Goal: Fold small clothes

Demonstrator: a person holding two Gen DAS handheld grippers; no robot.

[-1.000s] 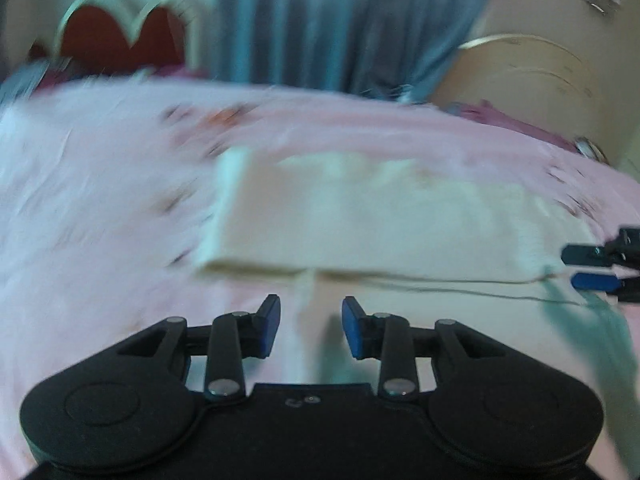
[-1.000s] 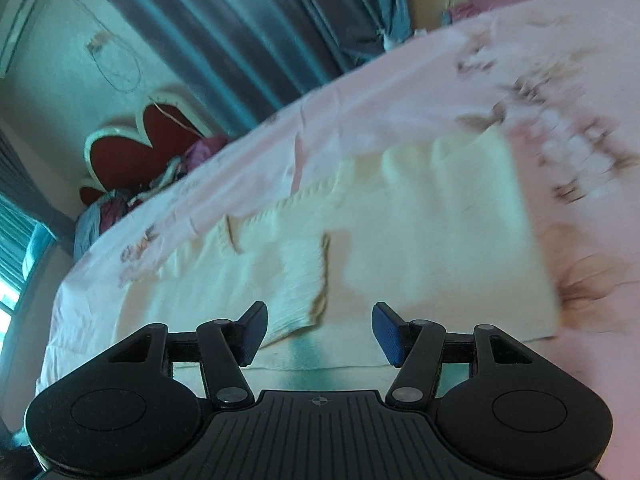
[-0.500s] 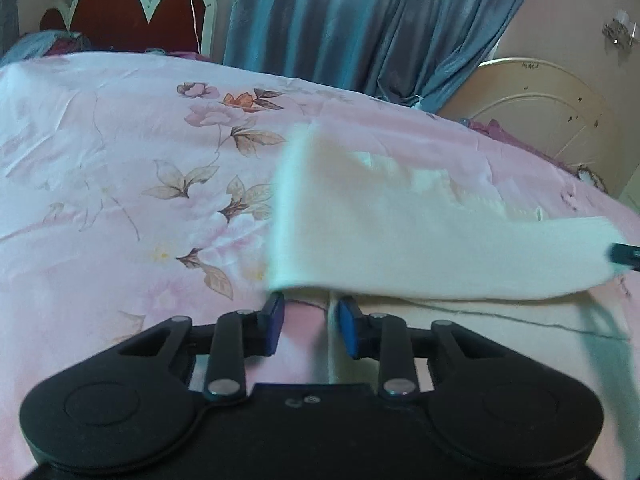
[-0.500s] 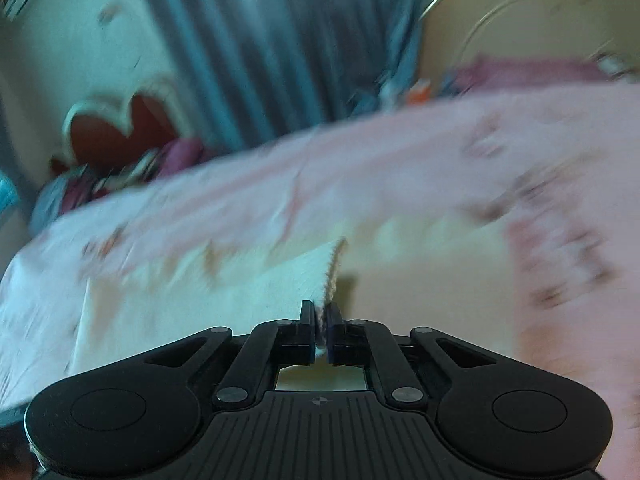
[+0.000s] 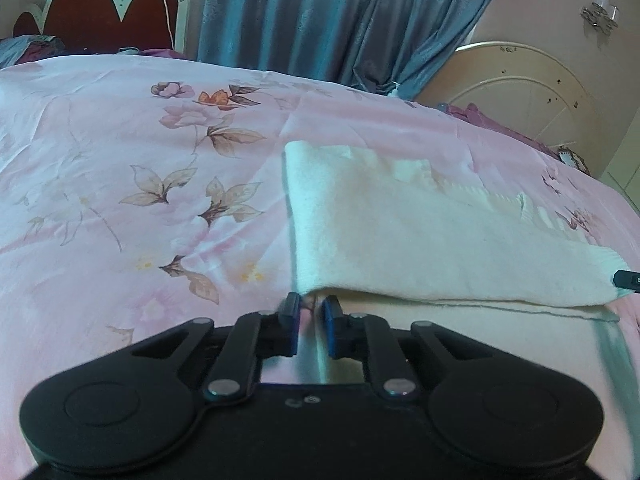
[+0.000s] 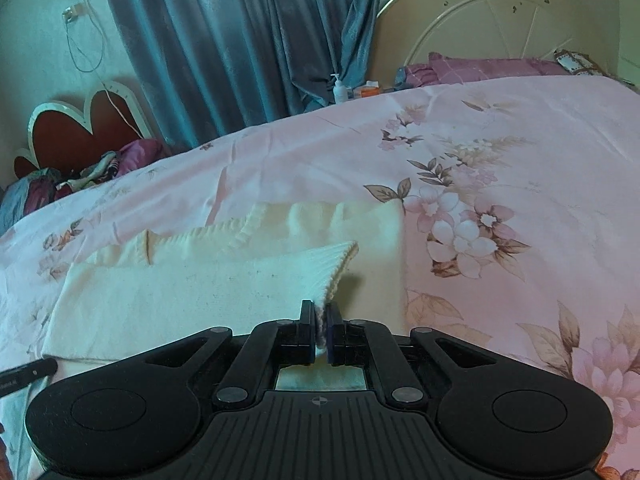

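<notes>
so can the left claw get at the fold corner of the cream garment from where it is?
Probably yes. The left claw sits right at the near corner of the cream garment, jaws narrowly apart, nothing between them and the edge. The right claw is shut on the cuff at the far end, clear of it.

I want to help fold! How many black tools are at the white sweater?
2. The left tool sits at the near corner of the sweater, where the top layer folds over. The right tool pinches the ribbed cuff. No others show.
</notes>
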